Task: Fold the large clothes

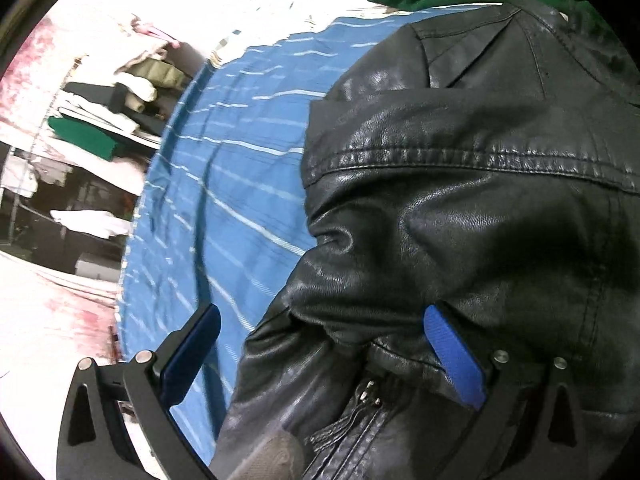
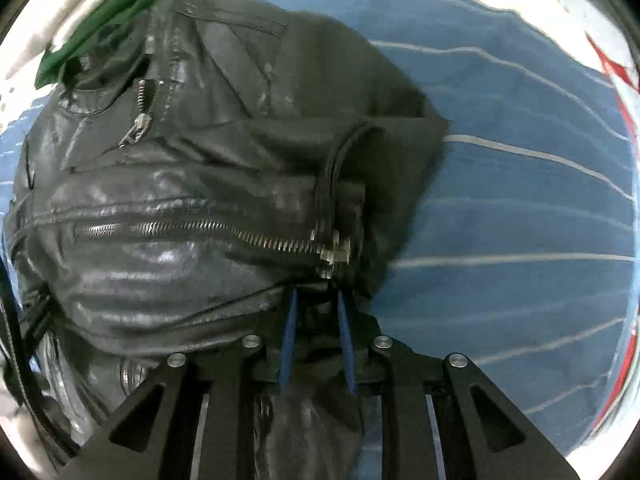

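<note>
Left claw (image 1: 320, 344): spread wide over the black leather jacket (image 1: 460, 208), gripping nothing.
Right claw (image 2: 317, 312): pinched on the jacket's edge, lower centre.
Blue striped cloth (image 2: 520, 200): beneath.

My glossy, creased black leather jacket (image 2: 168, 240) carries bright metal zip teeth (image 2: 200, 230); beneath it lies matt, woven blue striped cloth (image 2: 520, 208).

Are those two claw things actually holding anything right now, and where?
The right gripper is shut on the black leather jacket, pinching a fold by its zipper end. The left gripper is open, straddling the jacket without clamping it.
</note>
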Tool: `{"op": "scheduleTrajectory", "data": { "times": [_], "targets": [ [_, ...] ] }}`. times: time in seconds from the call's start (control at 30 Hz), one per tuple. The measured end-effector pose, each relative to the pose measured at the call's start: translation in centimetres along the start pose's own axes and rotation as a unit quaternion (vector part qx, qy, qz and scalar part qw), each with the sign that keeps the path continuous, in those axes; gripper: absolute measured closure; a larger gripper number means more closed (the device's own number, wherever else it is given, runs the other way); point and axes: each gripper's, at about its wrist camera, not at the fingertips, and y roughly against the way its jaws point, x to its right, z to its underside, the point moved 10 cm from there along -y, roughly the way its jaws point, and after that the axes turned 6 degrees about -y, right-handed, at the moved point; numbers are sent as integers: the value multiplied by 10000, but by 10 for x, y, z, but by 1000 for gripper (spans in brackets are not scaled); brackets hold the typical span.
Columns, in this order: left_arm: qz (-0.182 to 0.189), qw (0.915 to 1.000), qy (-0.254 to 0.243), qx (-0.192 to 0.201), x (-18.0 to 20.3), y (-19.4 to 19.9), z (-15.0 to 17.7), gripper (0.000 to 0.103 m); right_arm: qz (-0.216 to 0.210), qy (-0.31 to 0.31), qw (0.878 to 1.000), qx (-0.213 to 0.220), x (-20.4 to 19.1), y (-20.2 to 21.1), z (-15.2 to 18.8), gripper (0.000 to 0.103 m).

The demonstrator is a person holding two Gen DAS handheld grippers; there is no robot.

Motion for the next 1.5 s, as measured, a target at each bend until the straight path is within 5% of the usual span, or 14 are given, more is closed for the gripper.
{"op": "scheduleTrajectory", "data": {
  "times": [0.1, 0.17, 0.23, 0.4, 0.6, 0.73, 0.97, 1.13, 1.2, 1.33, 1.5],
  "targets": [
    [-420, 9991, 53, -16, -13, 20, 9, 0, -231, 184, 9995, -141, 5, 15, -9, 76],
    [-759, 9971, 68, 8, -22, 46, 22, 0, -468, 298, 9983, -156, 21, 33, -8, 47],
    [-1099, 9939, -54, 59, -23, 77, 40, 0, -506, 429, 9977, -155, 35, 45, -9, 39],
    [-1592, 9830, -899, 188, 27, 161, 110, 0, -271, 733, 9964, -337, 109, 60, 18, 38],
    [-1203, 9784, -1678, 66, 117, 230, 189, 0, 115, 811, 9955, -479, 207, 62, 40, 38],
    [-871, 9795, -1810, 135, 155, 264, 212, 0, 194, 572, 9962, -624, 260, 59, 44, 38],
    [-1071, 9725, -2067, 63, 205, 238, 205, 0, 215, 440, 9958, -779, 287, 43, 42, 38],
    [-1101, 9825, -1488, -185, 196, 206, 192, 0, 62, 497, 9954, -816, 271, 23, 31, 38],
    [-987, 9882, -1152, -234, 180, 199, 184, 8, -141, 569, 9951, -801, 252, 19, 11, 38],
    [-78, 9983, -499, -281, 161, 194, 176, 86, -1466, 652, 9825, -949, 197, 5, -8, 28],
    [375, 9991, -180, -82, 141, 205, 162, 93, -3532, 454, 9262, -1237, 115, -1, -36, 27]
  ]
}}
